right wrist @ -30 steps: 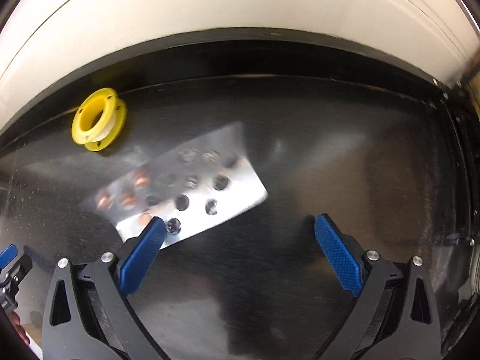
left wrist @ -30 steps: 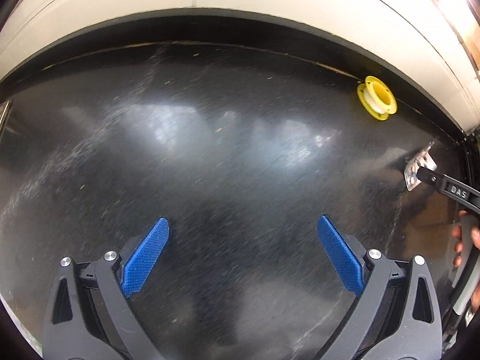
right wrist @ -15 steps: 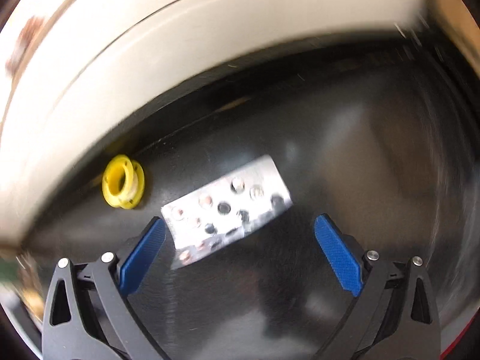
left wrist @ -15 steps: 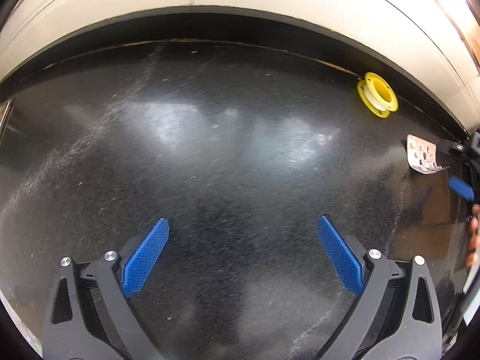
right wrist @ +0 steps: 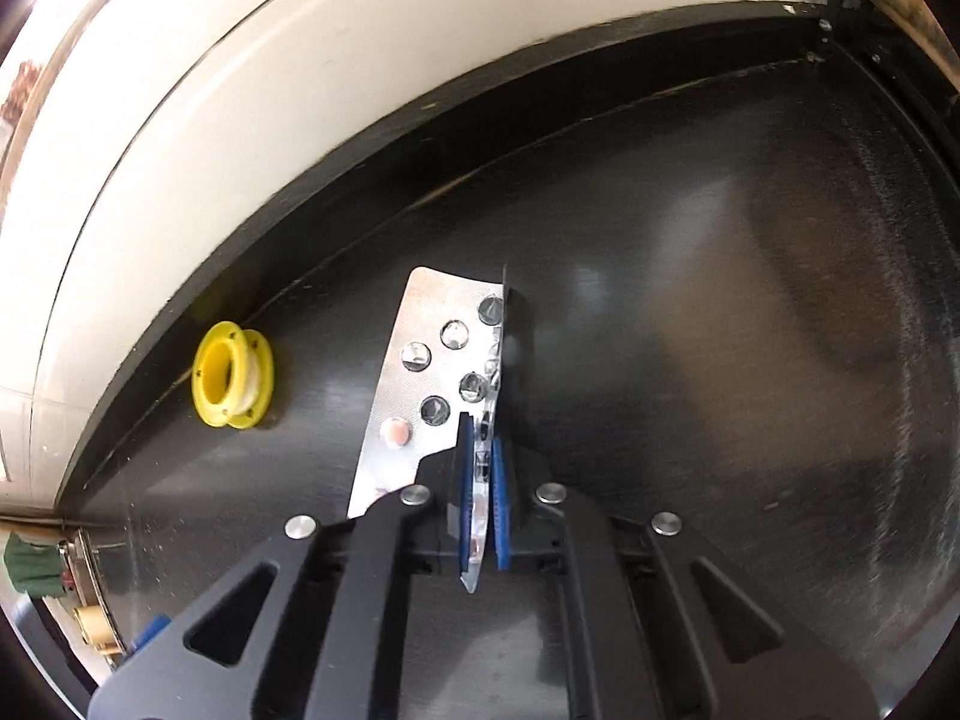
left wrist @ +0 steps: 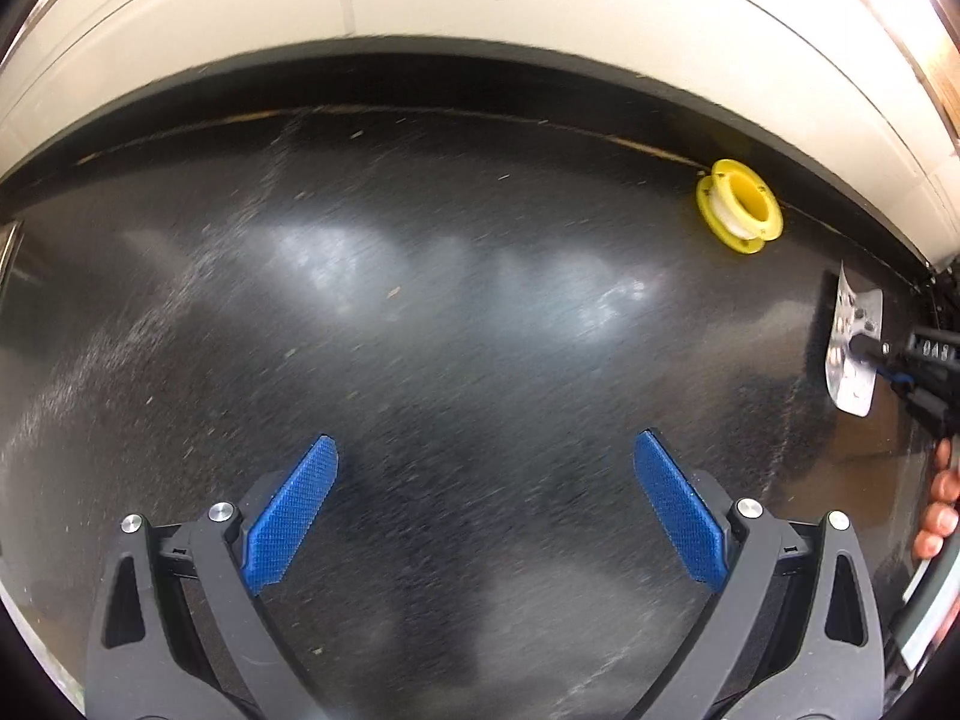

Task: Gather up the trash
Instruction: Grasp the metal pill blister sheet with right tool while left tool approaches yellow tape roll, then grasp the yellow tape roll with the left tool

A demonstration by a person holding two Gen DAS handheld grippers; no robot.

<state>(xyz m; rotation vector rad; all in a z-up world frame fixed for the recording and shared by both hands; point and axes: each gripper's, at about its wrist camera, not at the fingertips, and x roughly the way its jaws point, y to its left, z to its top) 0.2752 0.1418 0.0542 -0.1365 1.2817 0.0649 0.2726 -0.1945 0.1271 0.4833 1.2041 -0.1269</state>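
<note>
A silver blister pack (right wrist: 420, 378) with mostly emptied pockets stands on edge above the black counter (right wrist: 720, 360), pinched at its lower edge by my right gripper (right wrist: 480, 456), which is shut on it. The left wrist view catches the same blister pack (left wrist: 852, 348) at the far right, held by the right gripper (left wrist: 882, 354). A yellow spool (right wrist: 231, 375) of white tape lies against the counter's back edge, left of the pack; the spool (left wrist: 739, 215) is also in the left wrist view. My left gripper (left wrist: 486, 480) hangs open over bare counter, nothing between its fingers.
A white tiled wall (right wrist: 300, 90) runs behind the counter. Fingers of a person's hand (left wrist: 936, 510) show at the right edge. Some small items, one green (right wrist: 30, 564), sit at the far left of the right wrist view.
My right gripper rolled and closed on the blister pack, which went from lying flat to standing on edge, lifted. The left gripper shifted slightly and stayed open.
</note>
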